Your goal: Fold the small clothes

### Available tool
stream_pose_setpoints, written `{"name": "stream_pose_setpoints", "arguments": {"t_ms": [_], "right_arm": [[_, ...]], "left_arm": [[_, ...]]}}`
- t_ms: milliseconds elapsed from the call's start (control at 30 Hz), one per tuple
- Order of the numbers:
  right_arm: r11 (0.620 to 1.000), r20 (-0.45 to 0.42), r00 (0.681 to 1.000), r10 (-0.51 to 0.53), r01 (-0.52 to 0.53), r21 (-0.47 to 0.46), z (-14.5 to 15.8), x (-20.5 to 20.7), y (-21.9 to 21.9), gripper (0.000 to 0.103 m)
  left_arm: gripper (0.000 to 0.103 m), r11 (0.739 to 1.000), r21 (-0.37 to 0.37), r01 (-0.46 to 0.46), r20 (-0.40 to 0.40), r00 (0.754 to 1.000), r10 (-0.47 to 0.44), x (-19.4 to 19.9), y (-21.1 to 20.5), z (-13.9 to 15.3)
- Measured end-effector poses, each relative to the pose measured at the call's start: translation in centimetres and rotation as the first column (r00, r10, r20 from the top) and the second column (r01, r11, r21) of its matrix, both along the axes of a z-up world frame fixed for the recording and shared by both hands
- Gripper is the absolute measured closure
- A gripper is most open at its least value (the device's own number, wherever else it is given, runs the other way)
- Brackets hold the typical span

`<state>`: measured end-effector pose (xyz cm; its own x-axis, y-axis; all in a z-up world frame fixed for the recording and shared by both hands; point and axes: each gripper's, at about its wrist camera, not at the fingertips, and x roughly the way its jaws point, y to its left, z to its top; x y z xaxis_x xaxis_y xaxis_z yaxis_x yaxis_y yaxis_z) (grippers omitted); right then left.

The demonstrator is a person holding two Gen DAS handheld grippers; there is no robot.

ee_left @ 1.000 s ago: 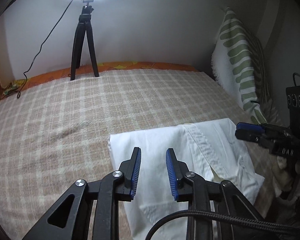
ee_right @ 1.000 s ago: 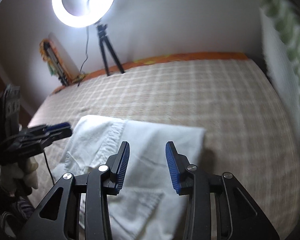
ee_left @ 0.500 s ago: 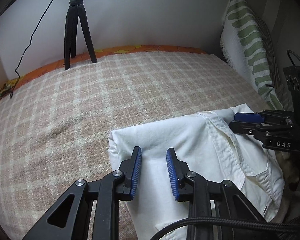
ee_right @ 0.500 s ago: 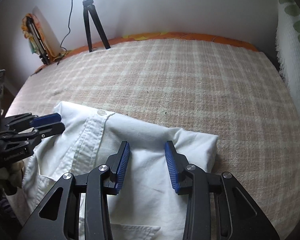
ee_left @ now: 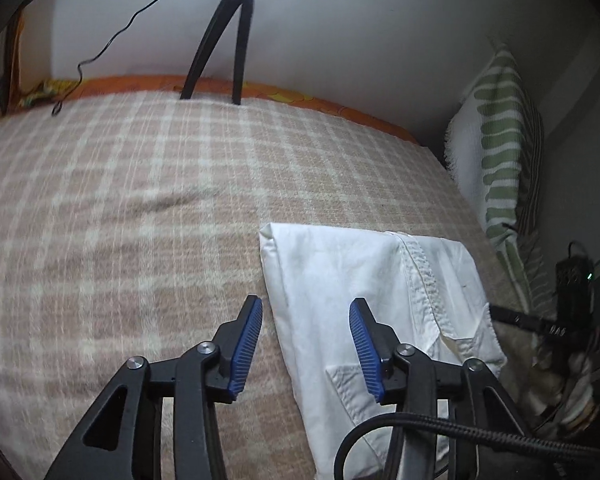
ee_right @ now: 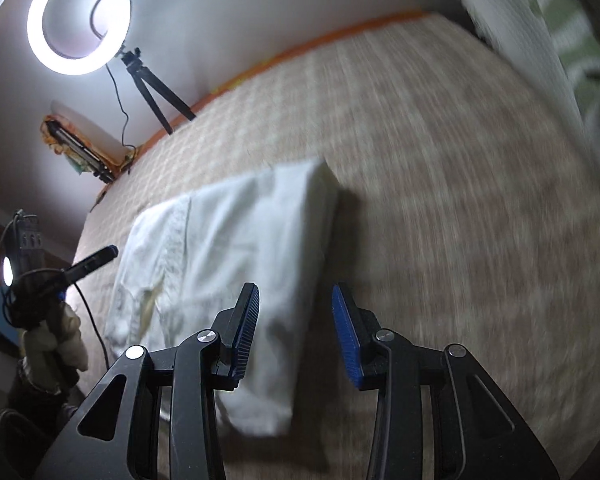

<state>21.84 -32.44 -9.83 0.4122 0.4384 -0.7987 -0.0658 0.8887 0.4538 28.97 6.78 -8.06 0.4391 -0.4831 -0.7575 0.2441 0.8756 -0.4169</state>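
Shirt [ee_left: 364, 280]: folded, flat on the blanket [ee_left: 120, 220].
Left gripper [ee_left: 305, 346]: jaws opening, now astride the shirt's left edge, pinching nothing.
Right gripper [ee_right: 295, 334]: has shifted to the shirt's right edge, spread, empty.
Meaning: likely next fold.

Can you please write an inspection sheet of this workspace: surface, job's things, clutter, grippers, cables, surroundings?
Surface: checked beige blanket over the bed, orange sheet edge at the far side.
Job's things: white shirt, folded into a long rectangle, lying flat.
Clutter: nothing seen on the blanket.
Grippers: left gripper jaws opening, astride the shirt's left edge, not pinching; right gripper jaws opening, over the shirt's right edge, not gripping.
Cables: braided cable loops by the left gripper; thin wire hangs from the light.
Surroundings: ring light on tripod, green-patterned pillow, plain wall.
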Motion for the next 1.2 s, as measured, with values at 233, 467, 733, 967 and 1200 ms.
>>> {"name": "stream_pose_setpoints", "arguments": {"t_ms": [233,467,733,967,1200], "right_arm": [[0.997,-0.024,1.0,0.016,-0.014,0.075,-0.2,-0.9,0.4,0.066],[0.998,0.01,0.998,0.058,-0.058,0.033,0.6,-0.6,2.4,0.098],[0.98,0.116,0.992,0.048,-0.025,-0.198,3.3,-2.6,2.8,0.097],[0.984,0.129,0.99,0.054,-0.03,-0.178,3.5,-3.2,3.1,0.075],[1.0,0.062,0.998,-0.003,0.005,-0.03,1.4,-1.5,0.4,0.064]], "left_arm": [[0.057,0.999,-0.012,0.04,0.013,0.999,-0.039,-2.5,-1.4,0.6],[0.057,0.986,0.116,0.124,0.002,0.992,-0.125,-4.0,-4.2,-1.7],[0.059,0.978,0.159,0.132,0.045,0.989,-0.14,-4.6,-4.5,-1.0],[0.056,0.993,0.069,0.091,0.047,0.994,-0.094,-4.1,-3.0,0.6],[0.043,0.998,-0.062,-0.028,-0.064,0.998,0.024,-2.1,1.1,-0.9]]}}
